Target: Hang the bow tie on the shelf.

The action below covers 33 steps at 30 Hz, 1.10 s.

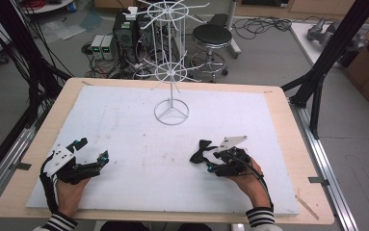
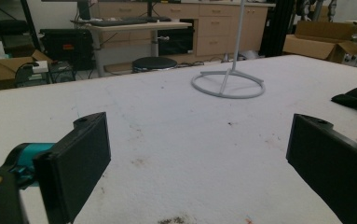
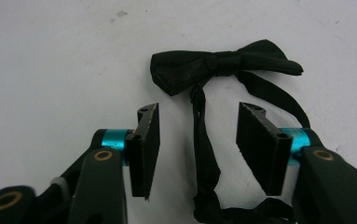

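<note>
My right tool (image 3: 197,140), jaws apart and empty, straddles the strap of the bow tie (image 3: 223,65) lying on the desk (image 1: 138,139); left tool (image 2: 195,163) wide, idle; I should close squarely on strap.

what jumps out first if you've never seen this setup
The tall white wire rack stands at the far middle of the white table. Next comes the black bow tie, lying near the table's right side with its strap running between the right gripper's open fingers. The left gripper rests open at the near left.

Bright even light, soft shadows, slightly grainy
</note>
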Each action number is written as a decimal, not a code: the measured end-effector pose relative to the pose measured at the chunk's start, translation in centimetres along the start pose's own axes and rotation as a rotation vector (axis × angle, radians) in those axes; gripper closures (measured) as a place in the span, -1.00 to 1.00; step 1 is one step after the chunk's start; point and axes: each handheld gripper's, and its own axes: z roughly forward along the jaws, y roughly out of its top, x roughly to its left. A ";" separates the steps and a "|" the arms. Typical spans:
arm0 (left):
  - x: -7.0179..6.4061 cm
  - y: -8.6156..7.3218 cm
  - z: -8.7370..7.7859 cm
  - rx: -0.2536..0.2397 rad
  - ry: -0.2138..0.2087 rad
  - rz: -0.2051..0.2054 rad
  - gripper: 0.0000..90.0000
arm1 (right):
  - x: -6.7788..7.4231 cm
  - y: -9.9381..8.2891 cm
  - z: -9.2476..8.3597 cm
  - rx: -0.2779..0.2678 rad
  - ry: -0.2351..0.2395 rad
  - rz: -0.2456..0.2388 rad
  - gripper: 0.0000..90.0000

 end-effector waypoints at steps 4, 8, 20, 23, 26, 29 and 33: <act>0.0 0.0 0.0 0.000 0.000 -0.001 -0.85 | 0.1 0.5 0.6 0.037 -0.010 -0.025 0.22; 0.0 0.0 0.0 -0.001 0.000 -0.003 -0.85 | 0.0 0.9 1.0 0.075 -0.011 -0.030 0.30; 0.0 0.0 0.0 -0.002 0.000 -0.008 -0.85 | -0.2 1.4 1.9 0.156 -0.005 -0.037 0.45; 0.0 0.0 0.0 -0.002 -0.001 -0.009 -0.85 | -0.3 1.4 2.1 0.169 -0.010 -0.050 0.51; 0.1 0.0 0.0 -0.001 -0.001 -0.008 -0.85 | -0.3 1.5 2.3 0.182 -0.010 -0.040 0.58; 0.0 0.0 0.0 -0.001 -0.001 -0.009 -0.85 | -0.2 1.7 2.3 0.191 -0.008 -0.046 0.76; 0.0 0.0 0.0 -0.001 0.000 -0.006 -0.85 | -0.2 1.9 2.4 0.204 0.010 -0.038 0.89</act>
